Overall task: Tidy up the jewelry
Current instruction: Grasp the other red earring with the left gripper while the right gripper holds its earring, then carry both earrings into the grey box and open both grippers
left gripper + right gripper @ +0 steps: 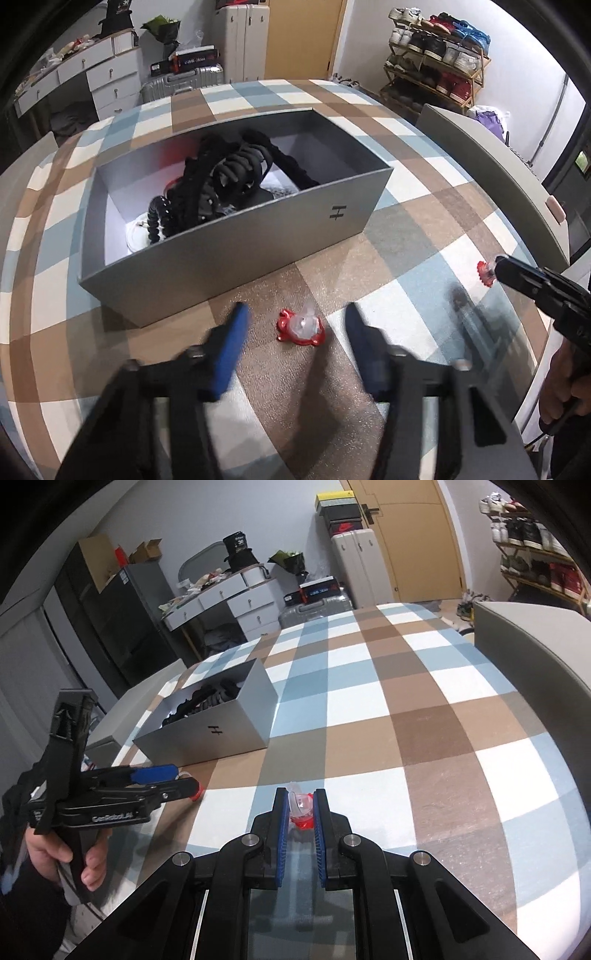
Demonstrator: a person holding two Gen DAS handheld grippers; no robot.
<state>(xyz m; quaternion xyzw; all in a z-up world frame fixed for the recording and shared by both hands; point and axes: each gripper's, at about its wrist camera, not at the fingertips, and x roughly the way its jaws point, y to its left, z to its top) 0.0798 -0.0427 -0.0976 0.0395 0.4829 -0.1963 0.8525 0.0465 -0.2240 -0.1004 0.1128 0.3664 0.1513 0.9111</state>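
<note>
Jewelry first: two small red pieces with clear plastic parts are out on the checked cloth (424, 221), and the rest sits in the grey box (236, 240).

My right tongs (301, 794) are closed narrow on the held red piece (303, 812). Both blue pads press against its clear part, and the red part hangs just below them. From the left wrist view the same tongs come in at the right edge with that piece at their tip, and a shadow on the cloth sits apart from it, so it looks lifted clear of the table. My right hand (565, 391) grips the handle at the edge of that view.

My left tongs (297, 308) stand apart, one blue finger on each side of the loose red piece (301, 326). That piece lies flat on a brown square just in front of the box's near wall, and neither finger touches it there. From the side, in the right wrist view, I cannot tell whether a pad meets it. My left hand (88, 864) holds the handle low at the left.

The box is open on top, with black coiled hair ties (229, 173) piled inside over something white.
</note>
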